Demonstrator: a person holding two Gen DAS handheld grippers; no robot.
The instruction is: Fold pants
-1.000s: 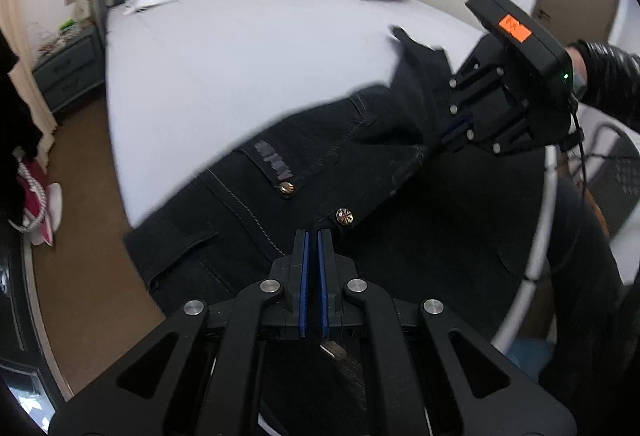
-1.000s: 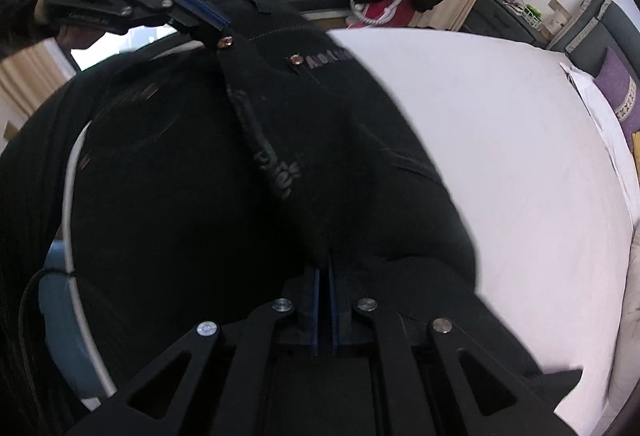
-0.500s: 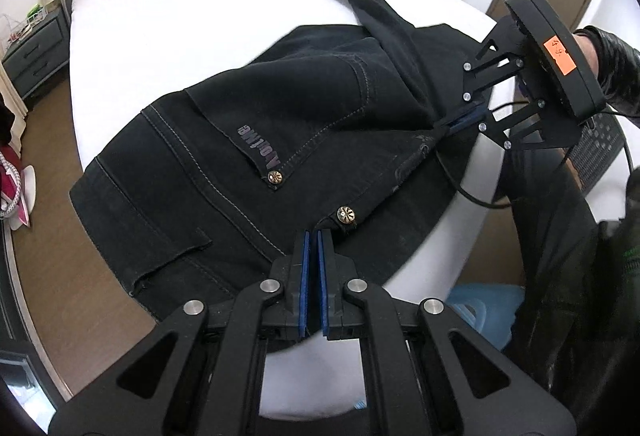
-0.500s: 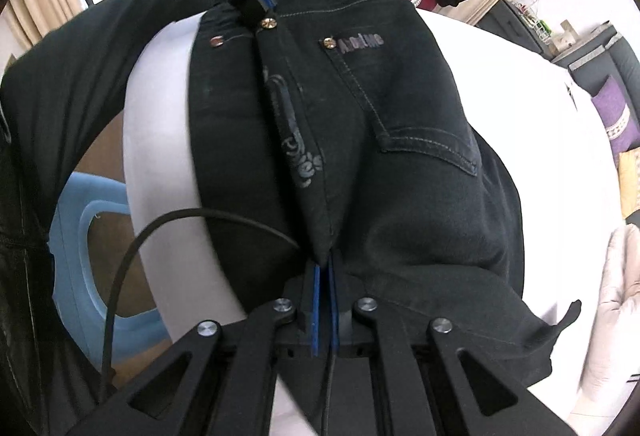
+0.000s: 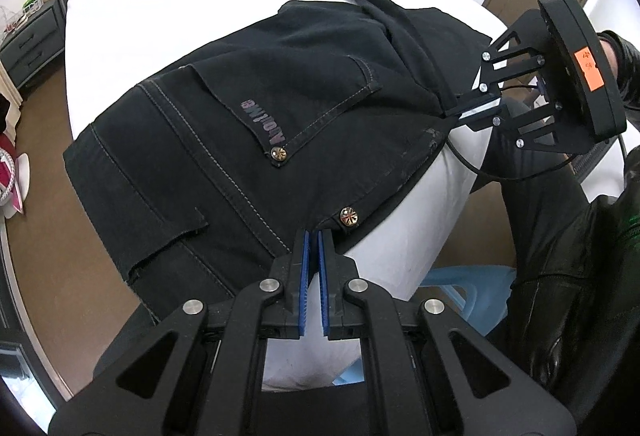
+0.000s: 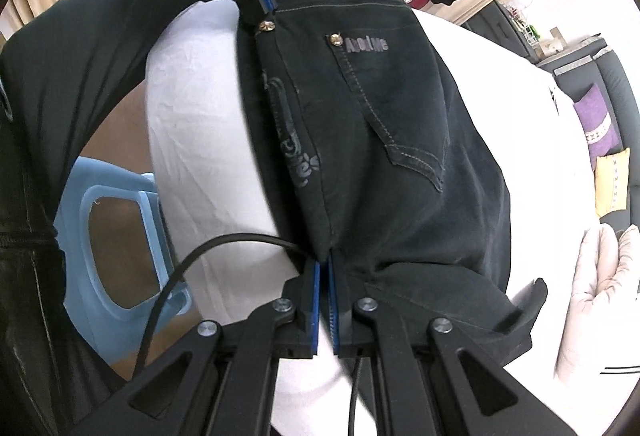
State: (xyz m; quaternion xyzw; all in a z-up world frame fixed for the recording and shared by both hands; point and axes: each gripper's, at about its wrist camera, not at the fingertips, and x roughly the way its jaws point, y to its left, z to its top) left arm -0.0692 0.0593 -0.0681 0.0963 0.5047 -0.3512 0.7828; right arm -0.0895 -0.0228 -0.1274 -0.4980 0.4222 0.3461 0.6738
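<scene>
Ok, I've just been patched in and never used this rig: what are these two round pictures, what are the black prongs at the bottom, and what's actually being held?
Each picture comes from a fisheye camera mounted on a hand-held gripper, looking forward along its two blue-padded fingers. There is no robot arm; a person carries one gripper in each hand. In the left wrist view the left gripper is shut on the waistband edge of the black pants, beside a metal rivet. The right gripper shows there too, pinching the pants further along the same edge. The right wrist view shows the same from the other end. The pants lie spread on a white bed, near its edge, back pocket up.
</scene>
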